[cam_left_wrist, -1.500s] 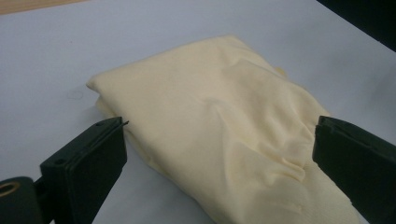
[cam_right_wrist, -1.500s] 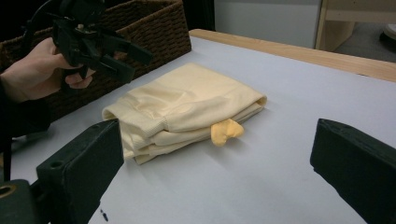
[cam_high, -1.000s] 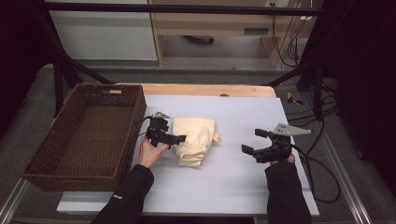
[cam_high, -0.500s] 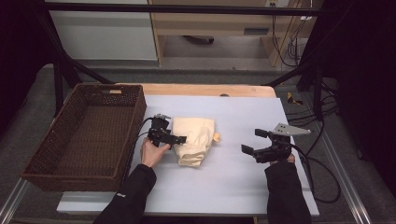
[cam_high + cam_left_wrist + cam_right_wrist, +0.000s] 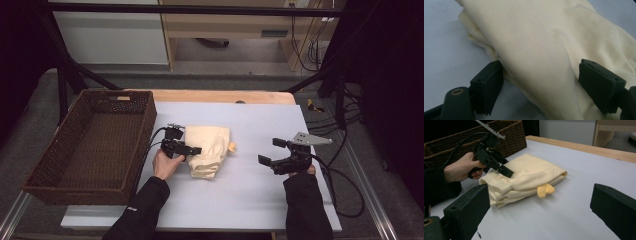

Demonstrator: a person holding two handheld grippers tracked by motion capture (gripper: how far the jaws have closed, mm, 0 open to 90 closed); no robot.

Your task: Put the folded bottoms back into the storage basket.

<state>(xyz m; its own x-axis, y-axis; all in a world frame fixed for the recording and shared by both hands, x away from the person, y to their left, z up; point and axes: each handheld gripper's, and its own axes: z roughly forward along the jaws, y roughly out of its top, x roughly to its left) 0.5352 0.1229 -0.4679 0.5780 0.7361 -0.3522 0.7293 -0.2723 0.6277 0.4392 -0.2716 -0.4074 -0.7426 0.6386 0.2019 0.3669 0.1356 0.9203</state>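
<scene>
The folded garment [image 5: 209, 150] is soft matt cream cloth; the basket [image 5: 90, 145] is rough brown wicker; the table [image 5: 260, 200] is smooth matt.

Basket [image 5: 95, 142] walls off left; table [image 5: 260, 200] open right.

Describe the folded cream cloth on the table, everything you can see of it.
The folded cream cloth is a soft, matte, knit-looking fabric, folded into a thick rectangular bundle of several layers. It lies flat on the pale table, just right of the wicker basket. A small yellow-orange piece pokes out from under one side. The left gripper is at its near-left edge, jaws astride the fold and just closing; whether the pads press the cloth I cannot tell. The right gripper stands apart, open.
</scene>
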